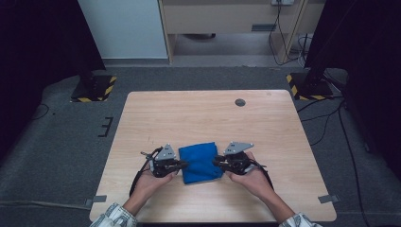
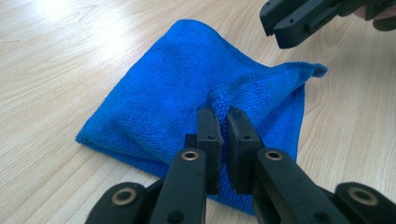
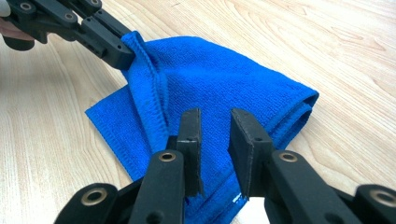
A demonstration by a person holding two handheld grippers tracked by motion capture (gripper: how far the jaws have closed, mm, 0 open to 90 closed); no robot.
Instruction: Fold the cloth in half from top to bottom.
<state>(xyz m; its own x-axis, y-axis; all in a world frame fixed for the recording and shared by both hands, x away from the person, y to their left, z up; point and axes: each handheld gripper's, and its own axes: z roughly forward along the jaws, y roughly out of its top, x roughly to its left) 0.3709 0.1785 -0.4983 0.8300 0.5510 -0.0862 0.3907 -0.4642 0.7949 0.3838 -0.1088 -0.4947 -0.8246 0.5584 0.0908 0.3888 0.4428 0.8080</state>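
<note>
The blue microfibre cloth (image 1: 201, 162), folded, is lying on the tabletop (image 1: 203, 113) right between both grippers. The left gripper (image 2: 223, 122) is pinching a raised fold at the cloth's nine o'clock edge, fingers closed on it. The right gripper (image 3: 215, 126), at three o'clock, is sitting over the opposite edge with fingers parted, cloth beneath them but not clamped.

Soft, even light falls on the table (image 1: 203, 113) from above; its surround is dim, near black at the high view's upper corners. In the left gripper view a pale glare sits on the wood beyond the blue cloth (image 2: 187, 93). Close-ups are sharp, shadows faint.
</note>
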